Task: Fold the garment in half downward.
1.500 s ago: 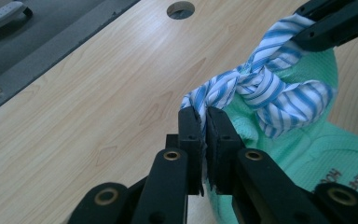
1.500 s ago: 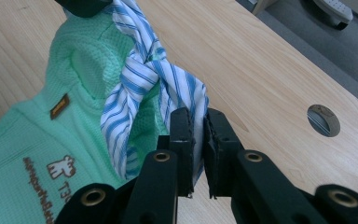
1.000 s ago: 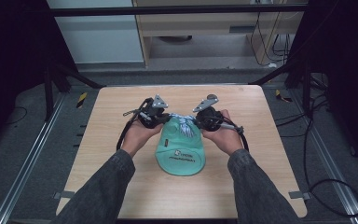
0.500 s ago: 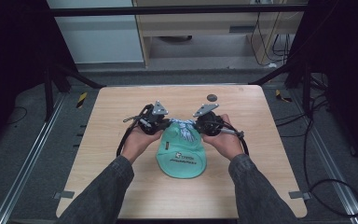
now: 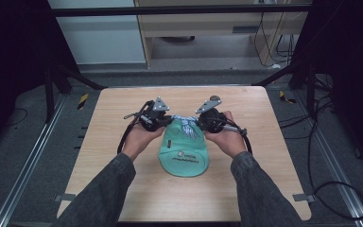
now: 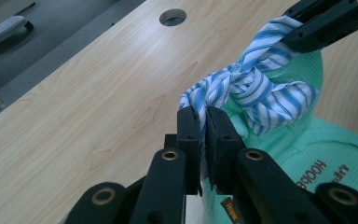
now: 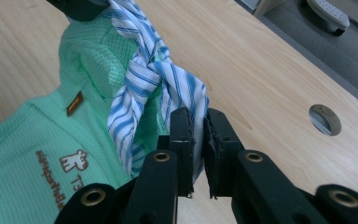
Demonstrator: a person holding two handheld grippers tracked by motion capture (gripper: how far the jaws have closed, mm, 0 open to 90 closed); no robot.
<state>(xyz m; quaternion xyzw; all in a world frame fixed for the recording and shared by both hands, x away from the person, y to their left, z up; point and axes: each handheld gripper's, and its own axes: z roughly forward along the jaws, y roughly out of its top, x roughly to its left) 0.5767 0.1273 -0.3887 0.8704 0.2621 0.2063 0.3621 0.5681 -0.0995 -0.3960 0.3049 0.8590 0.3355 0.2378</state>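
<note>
- Mint-green waffle-knit garment (image 5: 184, 153) with a small brown printed logo lies near the middle of the light wooden tabletop (image 5: 104, 142), between the person's two hands; it serves as the landmark for everything below.
- Blue-and-white striped cloth strip (image 5: 187, 124) sits at the far end of the green garment, bunched and twisted into a knot-like gather at its middle.
- Left gripper (image 6: 204, 128) is at the green garment's far left corner; its two black jaws are pressed together on one end of the striped strip, with the fabric sandwiched between them.
- Right gripper (image 7: 199, 128) is at the green garment's far right corner; its jaws are likewise closed on the opposite end of the striped strip, with cloth showing in the narrow gap between them.
- Striped strip runs from one gripper to the other across the garment's far edge, lifted slightly above the green fabric at the twist.
- In the left gripper view, the other gripper's black jaws clamp the strip's far end beyond the garment's raised green fold.
- Left hand (image 5: 139, 137) and right hand (image 5: 227, 139) each wrap a gripper body, flanking the garment; grey sleeves enter from the near edge of the tabletop.
- Round hole (image 6: 173, 17) in the tabletop lies beyond the garment, well apart from it.
- Small brown label (image 7: 74, 103) is sewn inside the garment's collar area, just beside the striped strip.
</note>
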